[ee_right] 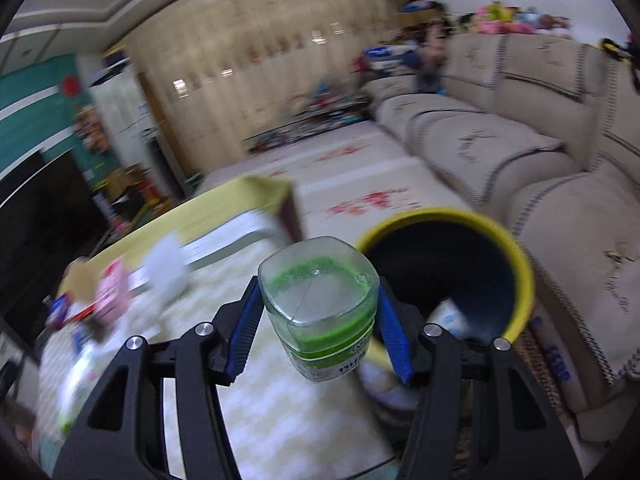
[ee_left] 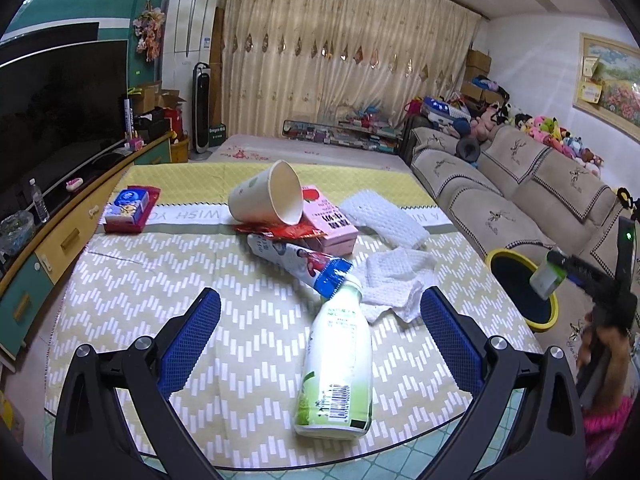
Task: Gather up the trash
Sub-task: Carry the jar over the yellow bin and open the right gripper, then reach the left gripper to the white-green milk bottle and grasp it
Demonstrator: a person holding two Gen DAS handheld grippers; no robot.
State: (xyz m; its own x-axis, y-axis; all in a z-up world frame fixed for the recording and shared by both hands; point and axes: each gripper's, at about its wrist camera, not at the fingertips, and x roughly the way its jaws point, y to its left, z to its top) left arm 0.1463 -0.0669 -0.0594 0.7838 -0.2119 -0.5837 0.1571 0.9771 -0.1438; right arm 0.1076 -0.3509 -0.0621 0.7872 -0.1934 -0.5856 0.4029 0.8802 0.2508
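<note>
The right tongs [ee_right: 318,320] are clamped on a small clear plastic bottle [ee_right: 320,304] with a squarish base, a green band and a white label; its bottom faces the camera. Just beyond and to the right of these tongs stands a yellow-rimmed bin [ee_right: 516,264] with a dark inside, holding a pale scrap.

The left tongs [ee_left: 320,344] are spread wide and hold nothing. Between their blue pads [ee_left: 192,344] lies a white milk bottle [ee_left: 336,364] with a green foot and barcode, on its side on the counter [ee_left: 140,280]. Ahead of it lie a crumpled tissue [ee_left: 396,280], a blue-tipped wrapper [ee_left: 304,264], a pink carton [ee_left: 332,220] and a tipped paper cup [ee_left: 268,196]. Far to the left sits a blue-and-red packet [ee_left: 130,208].
</note>
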